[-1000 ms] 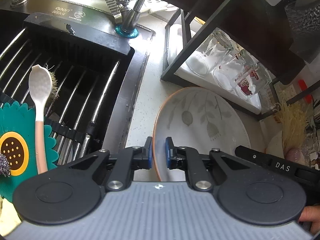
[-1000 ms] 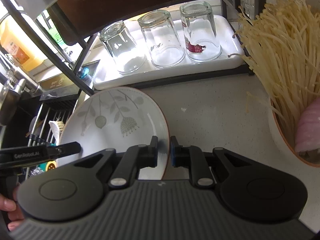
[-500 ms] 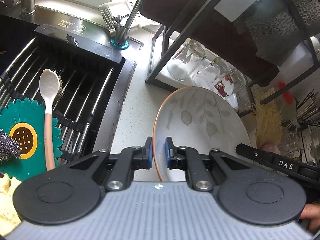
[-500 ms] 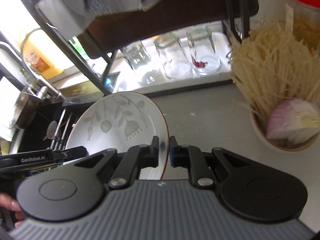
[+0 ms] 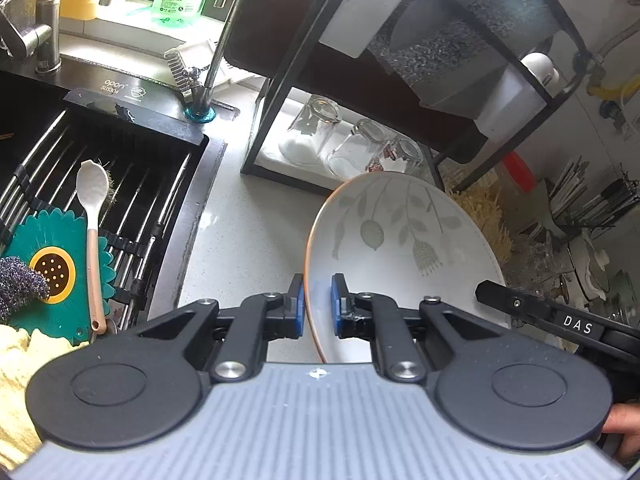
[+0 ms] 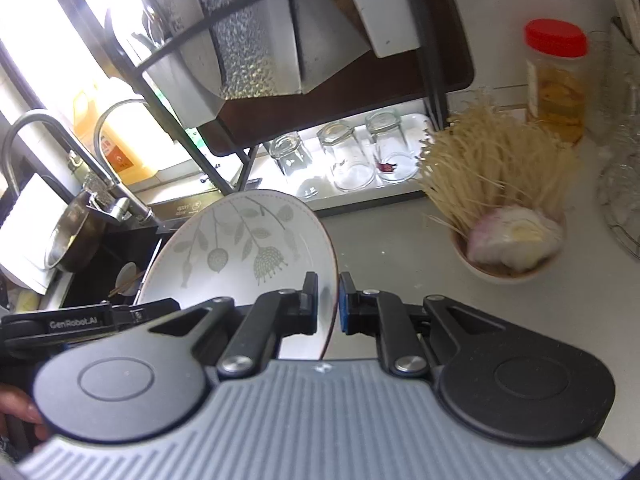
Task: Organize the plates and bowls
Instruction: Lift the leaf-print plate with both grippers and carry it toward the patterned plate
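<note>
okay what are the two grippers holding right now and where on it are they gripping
Both hold one leaf-patterned plate by its rim: the left gripper has its jaws shut on the rim's left side, the right gripper on the opposite, right side.

Plate [image 5: 404, 248]: glazed ceramic, glossy white, grey leaf print, thin brown rim. Left tool [image 5: 318, 304] and right tool [image 6: 328, 300]: matt black plastic arms, blue rubbery pads, ribbed grey housing. Desk [image 5: 248, 216]: pale speckled stone, smooth, faint sheen. Beside the plate, glasses [image 6: 348, 156]: clear, shiny. Rack [image 5: 276, 92] over them: matt black metal. Spoon [image 5: 93, 216]: matt white plastic.
</note>
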### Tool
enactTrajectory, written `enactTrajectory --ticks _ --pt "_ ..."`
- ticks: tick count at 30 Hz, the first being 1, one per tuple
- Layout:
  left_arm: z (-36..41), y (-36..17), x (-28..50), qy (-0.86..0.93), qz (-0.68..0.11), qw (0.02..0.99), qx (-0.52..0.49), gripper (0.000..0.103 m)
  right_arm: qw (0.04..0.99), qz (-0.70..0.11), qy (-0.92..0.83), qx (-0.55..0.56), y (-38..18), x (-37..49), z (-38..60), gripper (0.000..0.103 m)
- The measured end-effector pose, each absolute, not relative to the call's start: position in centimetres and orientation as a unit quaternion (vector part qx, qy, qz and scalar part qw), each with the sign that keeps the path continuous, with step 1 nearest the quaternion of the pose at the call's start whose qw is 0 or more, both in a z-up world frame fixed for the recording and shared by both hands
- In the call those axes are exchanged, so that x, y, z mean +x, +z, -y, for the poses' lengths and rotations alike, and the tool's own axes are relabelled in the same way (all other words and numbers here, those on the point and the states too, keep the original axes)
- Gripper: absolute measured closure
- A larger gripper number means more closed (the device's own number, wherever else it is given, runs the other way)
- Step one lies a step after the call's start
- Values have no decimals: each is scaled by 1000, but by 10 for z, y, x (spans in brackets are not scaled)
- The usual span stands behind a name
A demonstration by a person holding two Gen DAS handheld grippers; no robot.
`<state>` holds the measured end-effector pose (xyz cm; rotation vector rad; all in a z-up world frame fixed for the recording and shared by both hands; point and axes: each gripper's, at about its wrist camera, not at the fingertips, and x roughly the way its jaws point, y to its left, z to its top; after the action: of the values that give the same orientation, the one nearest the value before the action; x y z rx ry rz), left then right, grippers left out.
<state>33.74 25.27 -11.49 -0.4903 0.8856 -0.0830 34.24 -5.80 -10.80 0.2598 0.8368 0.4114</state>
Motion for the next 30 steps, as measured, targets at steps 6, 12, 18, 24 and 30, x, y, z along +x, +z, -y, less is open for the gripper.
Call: enactTrajectory --ticks 6,12,18,24,30 --pt "-229 -103 314 -47 -415 880 -227 88 893 -384 195 130 -100 316 80 90" --pt "-206 -99 294 -59 -417 878 -227 88 901 -367 182 144 -94 287 104 90" --pt "-181 -100 279 -70 -420 879 -213 88 908 -356 168 142 -98 263 125 90" --pt "-158 -114 275 -79 -442 872 -195 87 910 -359 147 144 -114 245 142 90" --pt "-137 -137 282 -95 -470 861 -173 87 913 -367 114 133 -140 234 153 90"
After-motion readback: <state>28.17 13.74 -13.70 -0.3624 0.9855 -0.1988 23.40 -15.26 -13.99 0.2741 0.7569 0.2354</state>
